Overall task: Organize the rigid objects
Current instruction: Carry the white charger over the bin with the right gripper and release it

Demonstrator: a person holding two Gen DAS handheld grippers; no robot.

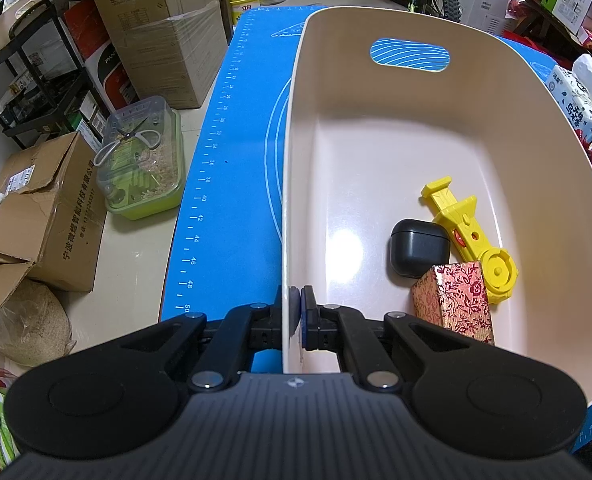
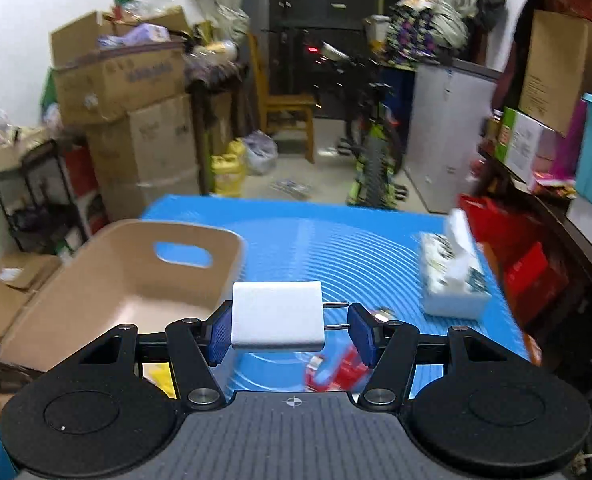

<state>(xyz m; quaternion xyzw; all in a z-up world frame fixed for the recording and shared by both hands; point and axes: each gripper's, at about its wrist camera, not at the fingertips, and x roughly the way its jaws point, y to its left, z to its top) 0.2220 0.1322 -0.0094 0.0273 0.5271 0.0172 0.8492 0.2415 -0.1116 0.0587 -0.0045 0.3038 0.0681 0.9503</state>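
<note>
Left gripper (image 1: 296, 312): jaws clamped on the bin (image 1: 292, 200) wall, lower centre, likely steadying it. Right gripper (image 2: 290, 330): jaws holding a white charger (image 2: 276, 316), centre frame above the tabletop, probably bin-bound.

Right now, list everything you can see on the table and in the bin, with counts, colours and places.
bin: 1, beige, on mat, left side
mat: 1, blue, covers table
case: 1, black, in bin
toy: 1, yellow, in bin, right of case
box: 1, red floral, in bin, near end
tissues: 1, white pack, on mat, right
charger: 1, white, in right tool
red item: 1, blurred, on mat under right tool
left tool: shut on bin wall
right tool: shut on charger
</note>
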